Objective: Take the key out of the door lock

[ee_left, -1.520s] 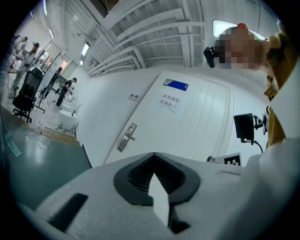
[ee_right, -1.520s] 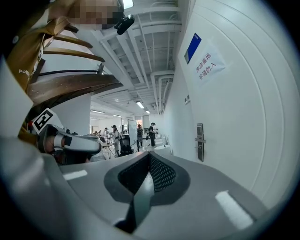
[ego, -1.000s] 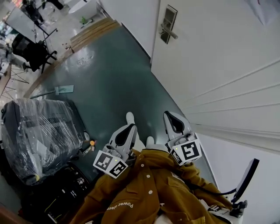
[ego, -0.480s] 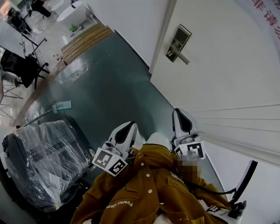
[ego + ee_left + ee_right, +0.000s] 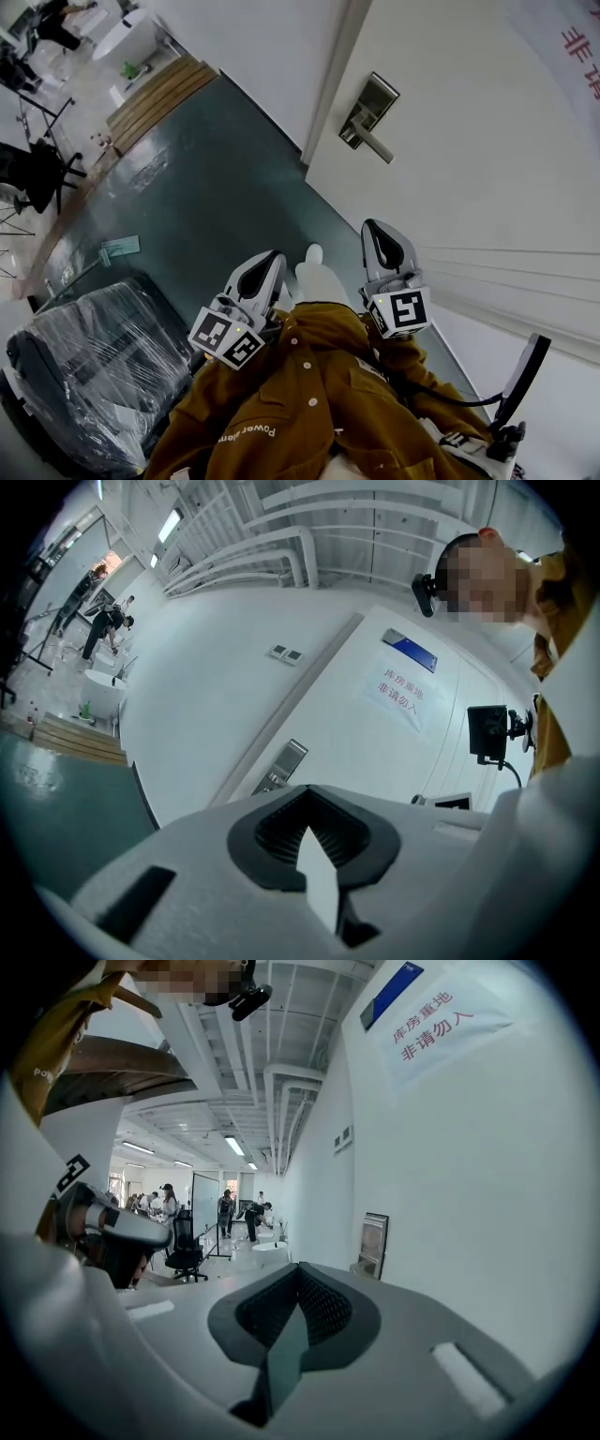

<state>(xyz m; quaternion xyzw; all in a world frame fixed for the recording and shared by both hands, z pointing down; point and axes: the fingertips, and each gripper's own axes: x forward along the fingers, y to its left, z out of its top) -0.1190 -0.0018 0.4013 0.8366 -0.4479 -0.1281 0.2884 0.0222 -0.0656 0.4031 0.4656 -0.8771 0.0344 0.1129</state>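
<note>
**A:** Where's the lock?

**B:** The door lock (image 5: 368, 111) sits at 12 o'clock from your right gripper (image 5: 379, 231), well apart from it. Its lever handle (image 5: 377, 146) slants toward 4 o'clock. The key is too small to make out. A second ago the plate was near the top edge of the head view. It has since slid lower and looks larger.

**A:** And my grippers?

**B:** Both have their jaws pressed together with nothing between them. Your right gripper points up the door (image 5: 487, 169). Your left gripper (image 5: 271, 262) lies at its 9 o'clock, with a white shoe (image 5: 316, 268) between the two. Both have crept a little higher in the view.

**A:** Which edges should I watch?

**B:** The door frame (image 5: 333, 89) runs just at the lock's 9 o'clock. The door's moulded ridges (image 5: 525, 295) cross at your right gripper's 3 o'clock. A dark screen on a mount (image 5: 522, 380) stands at its 5 o'clock.

**A:** How much room do I have?

**B:** Bare green floor (image 5: 216, 178) opens from 10 to 12 o'clock of your left gripper, up to a wooden step (image 5: 155, 94). The film-wrapped chair (image 5: 84, 370) fills your 8 o'clock, lower in the view than before.
</note>
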